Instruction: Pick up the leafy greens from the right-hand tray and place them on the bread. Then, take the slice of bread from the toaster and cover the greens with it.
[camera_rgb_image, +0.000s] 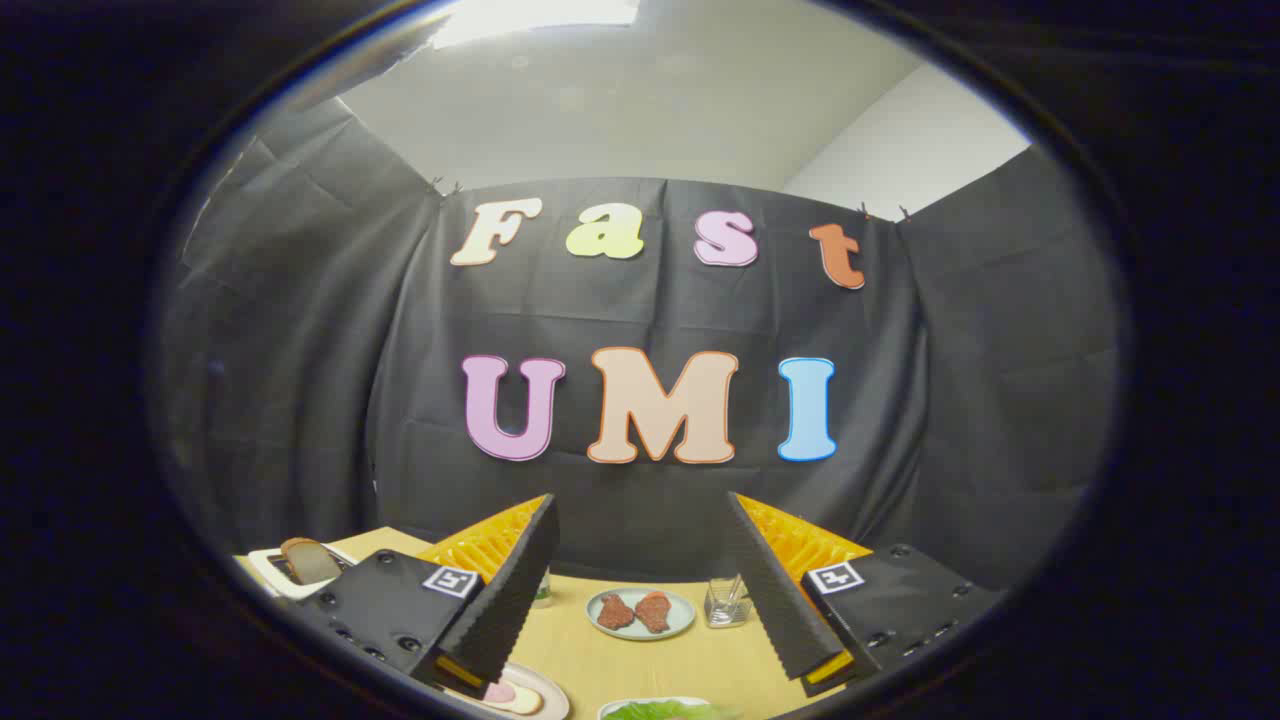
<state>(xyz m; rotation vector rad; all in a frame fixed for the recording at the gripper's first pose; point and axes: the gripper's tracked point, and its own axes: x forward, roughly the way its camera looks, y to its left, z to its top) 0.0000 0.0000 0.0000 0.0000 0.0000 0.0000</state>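
The tool is seen low in the frame with its two fingers spread wide and nothing held between them; the left finger and the right finger slant up and toward each other from the lower corners of the round view, their ribbed black pads turned inward. The bench, a pale wooden surface, is visible between and below the fingers. At the bottom centre of the frame, just ahead of the fingers and slightly nearer the right one, the greens are seen on the rim of a white tray; only their upper edge is in view, and that strip runs left to right across the frame, so their full long axis cannot be told. At the lower left, partly covered by the left finger, a plate carries the bread with a pink piece on it. Beyond the fingers, near the middle of the gap, a pale blue dish holds two reddish-brown pieces side by side. Just right of it, touching the right finger's edge in the view, a clear glass is stood upright. At the far left of the frame, behind the left finger's body, a white toaster is seen with a slice standing upright in its slot, its crusted top pointing up.
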